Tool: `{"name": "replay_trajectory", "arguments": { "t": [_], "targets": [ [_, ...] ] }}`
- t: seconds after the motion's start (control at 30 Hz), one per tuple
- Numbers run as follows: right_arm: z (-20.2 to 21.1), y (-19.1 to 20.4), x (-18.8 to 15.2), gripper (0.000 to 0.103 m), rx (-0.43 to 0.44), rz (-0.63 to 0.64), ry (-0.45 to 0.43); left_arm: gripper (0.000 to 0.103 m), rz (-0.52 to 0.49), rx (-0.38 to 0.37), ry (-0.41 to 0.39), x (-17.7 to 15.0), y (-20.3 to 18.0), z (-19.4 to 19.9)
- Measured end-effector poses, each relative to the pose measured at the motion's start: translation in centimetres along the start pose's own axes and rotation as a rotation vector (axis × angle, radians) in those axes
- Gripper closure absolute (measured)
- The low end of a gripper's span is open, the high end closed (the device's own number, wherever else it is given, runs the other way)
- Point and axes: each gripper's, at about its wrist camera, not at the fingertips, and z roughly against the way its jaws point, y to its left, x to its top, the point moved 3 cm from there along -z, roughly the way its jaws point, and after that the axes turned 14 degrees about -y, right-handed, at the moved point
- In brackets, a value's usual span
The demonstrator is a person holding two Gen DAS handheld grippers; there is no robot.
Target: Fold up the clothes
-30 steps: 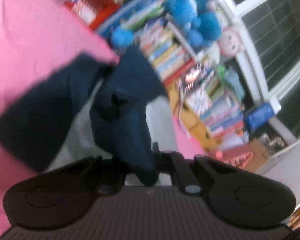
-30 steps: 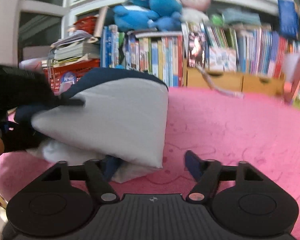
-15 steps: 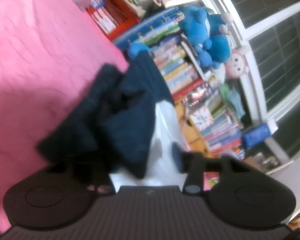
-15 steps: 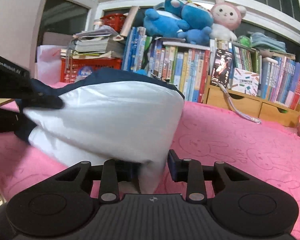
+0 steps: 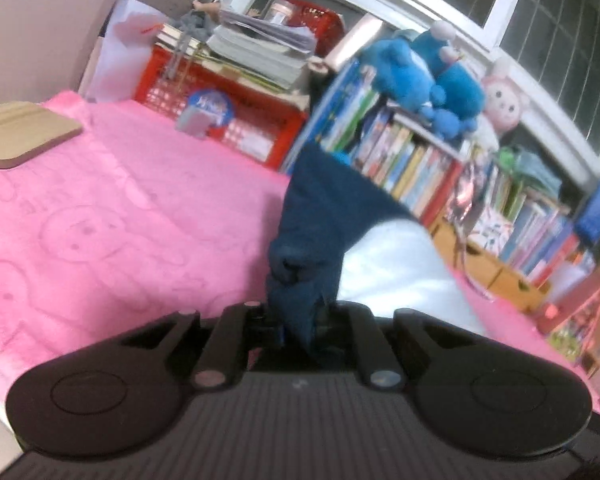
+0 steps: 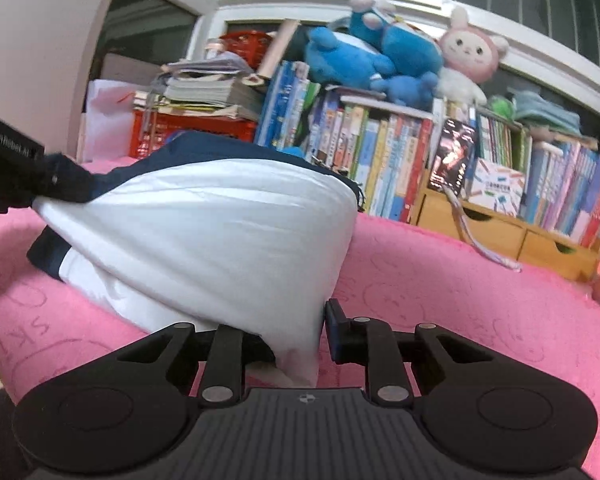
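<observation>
Right wrist view shows "GenRobot.AI" on the left hand-held gripper (image 6: 40, 178), whose jaws have just closed on the navy edge of the navy-and-white folded cotton garment (image 6: 220, 232) lying on the pink plush blanket (image 6: 460, 304). Letters "SK" mark the blanket's near corner. Right hand-held gripper (image 6: 300, 336), closing, pinches its white corner. Bare blanket spreads rightward. Only the left wrist view shows a tan wooden board (image 5: 20, 136).

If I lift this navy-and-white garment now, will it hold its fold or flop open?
Probably flop: the garment sags and billows between the left hand-held gripper and the right hand-held gripper. It looks thin and light. The pink blanket under it seems plush, so dragging may snag.
</observation>
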Motion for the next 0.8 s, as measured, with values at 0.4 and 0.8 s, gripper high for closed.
{"name": "replay_trajectory", "arguments": {
  "t": [0.4,0.8],
  "targets": [
    [0.2,-1.5,0.1,0.085,0.002,-0.143,-0.010,0.083,-0.290,0.218,-0.086,2.9,-0.4,4.3],
    [0.3,-4.0,-0.1,0.085,0.052,-0.345,-0.016,0.073,-1.144,-0.431,-0.015,-3.4,-15.1,3.2]
  ]
}}
